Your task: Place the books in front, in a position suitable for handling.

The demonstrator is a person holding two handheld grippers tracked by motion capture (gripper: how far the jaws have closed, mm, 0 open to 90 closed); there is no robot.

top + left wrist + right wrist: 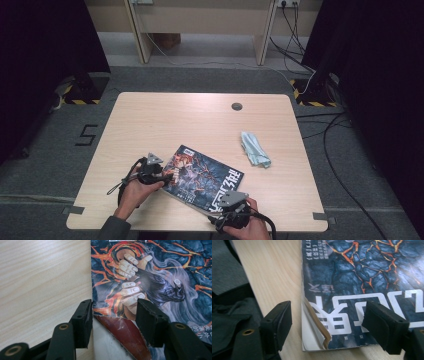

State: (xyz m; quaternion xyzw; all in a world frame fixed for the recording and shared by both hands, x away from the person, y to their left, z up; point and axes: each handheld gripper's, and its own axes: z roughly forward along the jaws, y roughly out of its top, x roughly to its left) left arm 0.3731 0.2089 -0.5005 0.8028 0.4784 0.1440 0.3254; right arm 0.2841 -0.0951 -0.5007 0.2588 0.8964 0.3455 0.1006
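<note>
Magazine (202, 179) near the front edge of the tabletop (150, 120), a tool working each end of it.

The left tool (167, 173) sits at the cover's torn left corner with its jaws about half apart, one pad off the paper and one over it, gripping nothing. The right tool (220, 212) straddles the corner nearest the person, jaws wide, cover peeling up between them, nothing pinched either. Both corners are already ripped and curled, so the worry here is that closing on just the loose flap would tear the cover further instead of lifting the whole thing. The glossy cover could also slide toward the front edge if one side pushes harder. A crumpled cloth (255, 149) lies well apart toward the right edge.
</note>
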